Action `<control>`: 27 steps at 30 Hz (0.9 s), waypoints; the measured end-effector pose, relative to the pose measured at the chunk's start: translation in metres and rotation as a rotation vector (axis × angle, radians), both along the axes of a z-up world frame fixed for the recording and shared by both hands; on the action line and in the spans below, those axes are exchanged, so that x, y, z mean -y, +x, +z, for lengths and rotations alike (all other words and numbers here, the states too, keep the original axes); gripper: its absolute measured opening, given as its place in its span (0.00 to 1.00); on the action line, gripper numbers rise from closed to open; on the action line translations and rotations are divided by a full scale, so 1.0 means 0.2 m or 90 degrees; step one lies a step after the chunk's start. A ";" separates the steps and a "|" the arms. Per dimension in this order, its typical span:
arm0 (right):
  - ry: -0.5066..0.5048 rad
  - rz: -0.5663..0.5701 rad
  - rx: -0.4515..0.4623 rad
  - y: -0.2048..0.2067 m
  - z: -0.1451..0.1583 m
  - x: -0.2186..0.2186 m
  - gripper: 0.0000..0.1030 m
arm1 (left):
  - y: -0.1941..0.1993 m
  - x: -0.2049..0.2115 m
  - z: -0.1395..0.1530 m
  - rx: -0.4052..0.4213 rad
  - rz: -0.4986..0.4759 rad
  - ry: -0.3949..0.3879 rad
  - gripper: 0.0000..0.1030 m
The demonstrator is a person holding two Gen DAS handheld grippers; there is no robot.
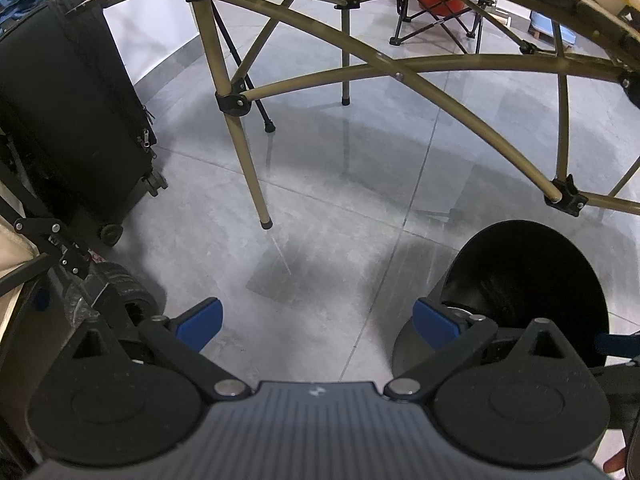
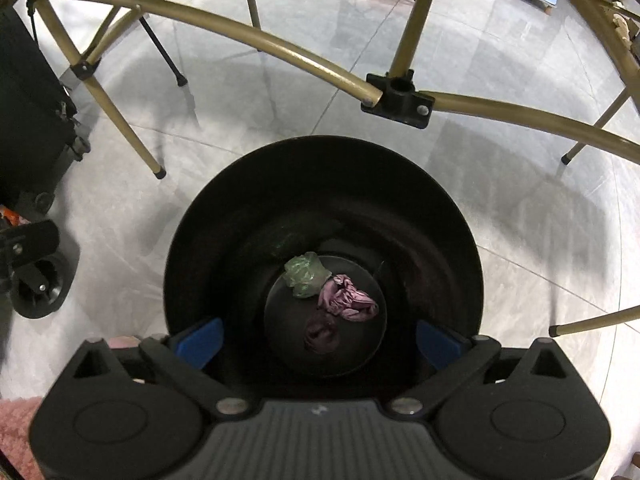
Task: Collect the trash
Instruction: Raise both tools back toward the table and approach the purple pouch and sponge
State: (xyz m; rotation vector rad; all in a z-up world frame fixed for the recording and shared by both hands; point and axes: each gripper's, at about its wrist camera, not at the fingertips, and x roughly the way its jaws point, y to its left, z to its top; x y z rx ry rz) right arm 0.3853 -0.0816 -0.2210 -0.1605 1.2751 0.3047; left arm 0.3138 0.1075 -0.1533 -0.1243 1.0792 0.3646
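A black round trash bin (image 2: 192,248) stands on the grey floor right below my right gripper (image 2: 318,340). The gripper's blue pads (image 2: 202,340) are wide apart over the bin's mouth, with nothing between them. At the bin's bottom lie a crumpled green wrapper (image 2: 306,276), a crumpled purple wrapper (image 2: 348,298) and a darker purple scrap (image 2: 320,332). In the left wrist view the same bin (image 1: 532,264) is at the lower right. My left gripper (image 1: 318,322) hangs open over bare floor to the bin's left, holding nothing.
A folding table's tan metal legs and braces (image 1: 244,148) cross the floor just behind the bin (image 2: 400,64). A black wheeled suitcase (image 1: 68,104) stands at the left, with a cart wheel (image 2: 38,286) near it. A folding camp chair (image 1: 440,8) is far back.
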 end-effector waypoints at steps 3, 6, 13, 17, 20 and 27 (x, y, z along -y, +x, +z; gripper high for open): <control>0.006 0.002 0.012 -0.03 0.04 0.01 1.00 | -0.01 0.01 0.02 0.005 -0.005 0.001 1.00; 0.010 0.005 0.026 -0.07 0.08 0.03 1.00 | -0.02 0.02 0.04 0.008 -0.015 -0.007 1.00; 0.013 0.013 0.062 -0.14 0.18 0.05 1.00 | -0.05 0.03 0.11 0.033 -0.031 -0.021 1.00; 0.015 0.015 0.103 -0.18 0.26 0.06 1.00 | -0.08 0.05 0.16 0.053 -0.041 -0.022 1.00; 0.029 0.011 0.139 -0.22 0.34 0.09 1.00 | -0.11 0.06 0.21 0.075 -0.043 -0.026 1.00; 0.094 -0.016 0.246 -0.33 0.56 0.21 1.00 | -0.16 0.08 0.31 0.127 -0.045 -0.014 1.00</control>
